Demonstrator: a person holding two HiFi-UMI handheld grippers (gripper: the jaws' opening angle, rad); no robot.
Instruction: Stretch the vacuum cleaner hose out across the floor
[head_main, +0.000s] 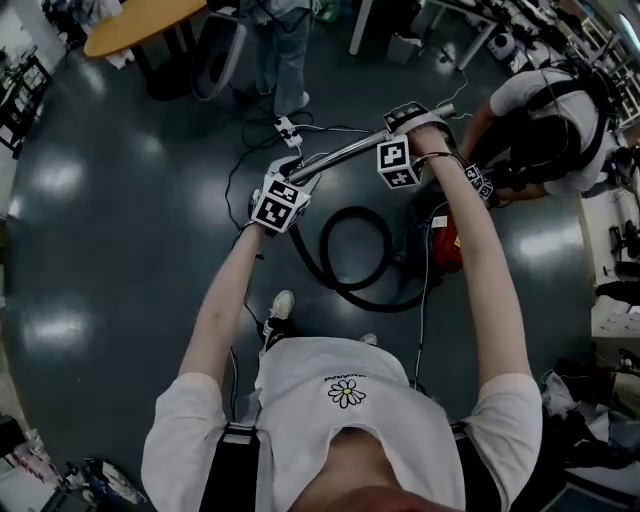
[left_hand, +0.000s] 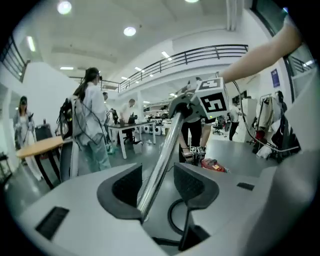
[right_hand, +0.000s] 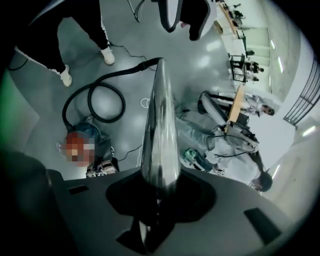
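While aloft, wand (right_hand: 160, 125) in right gripper (right_hand: 160, 189)

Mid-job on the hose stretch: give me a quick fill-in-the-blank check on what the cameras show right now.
1. The right gripper is shut on a shiny ____.
2. On the floor the black hose lies in a ____, not stretched out.
3. The vacuum cleaner body beside the hose is ____ in colour.

Missing words: metal tube; loop; red.
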